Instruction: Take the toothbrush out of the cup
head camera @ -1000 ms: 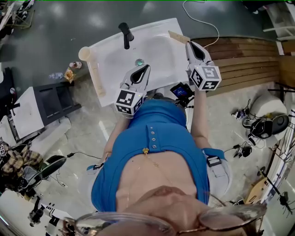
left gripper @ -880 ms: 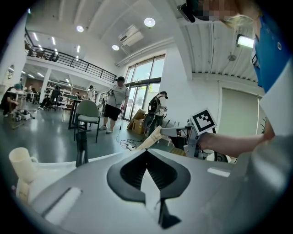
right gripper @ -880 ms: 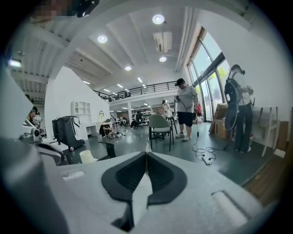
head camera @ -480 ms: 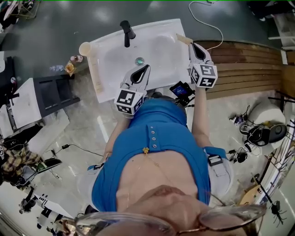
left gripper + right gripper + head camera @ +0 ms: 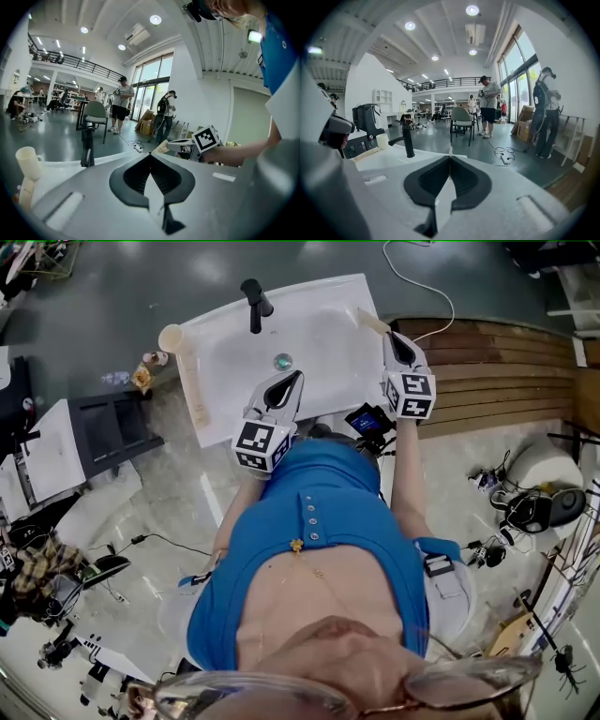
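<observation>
Blue top (image 5: 323, 512) worn; row of small buttons (image 5: 309, 513) seen down front. Thin chain with gold pendant (image 5: 296, 546) hung at 6 o'clock of buttons. Thin-framed glasses (image 5: 450, 686) worn. Left gripper (image 5: 299, 375), right gripper (image 5: 386, 335): pale grey shells, black jaw pads. Black-and-white marker cube (image 5: 261, 444) fitted at 6 o'clock end of each.

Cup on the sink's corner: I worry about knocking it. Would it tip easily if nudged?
Probably: the cup looks tall, narrow and plastic-like, so likely light and tippy. It stands at the sink's outer corner, so a push might send it off the edge. Its round wall would likely roll once down.
</observation>
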